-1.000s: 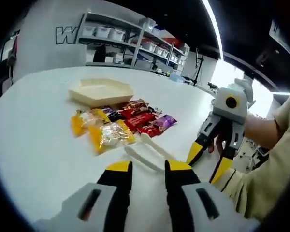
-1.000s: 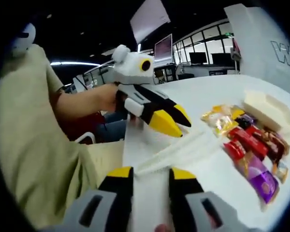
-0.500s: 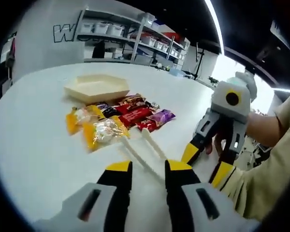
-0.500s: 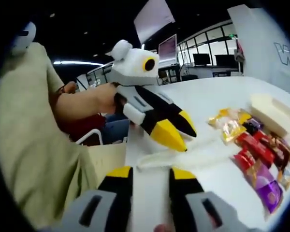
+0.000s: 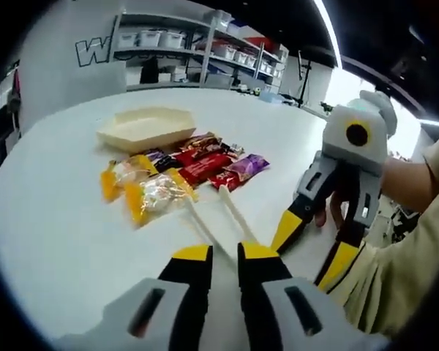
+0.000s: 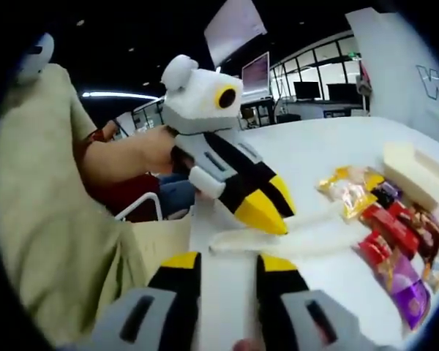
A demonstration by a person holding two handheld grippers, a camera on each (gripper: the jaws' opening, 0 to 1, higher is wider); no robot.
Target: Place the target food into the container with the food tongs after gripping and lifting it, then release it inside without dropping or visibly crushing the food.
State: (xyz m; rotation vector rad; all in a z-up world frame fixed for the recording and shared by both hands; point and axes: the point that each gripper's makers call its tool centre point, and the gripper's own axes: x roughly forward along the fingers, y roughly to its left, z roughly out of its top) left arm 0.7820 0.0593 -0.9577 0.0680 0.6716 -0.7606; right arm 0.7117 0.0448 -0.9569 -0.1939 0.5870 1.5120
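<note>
Carefully, with my left hand-held gripper point(image 5: 218, 256) clenched on the handle end of the food tongs point(image 5: 208, 213), right hand-held gripper point(image 5: 310, 246) hanging open beside, I should steer the tips around one wrapped snack point(image 5: 155, 196) on the tabletop point(image 5: 51, 219), squeezing lightly, beige container point(image 5: 145, 126) beyond.

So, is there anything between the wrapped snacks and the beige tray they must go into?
Nothing visible. The tray lies just beyond the snack pile on the bare white table, with no other object between them.
</note>
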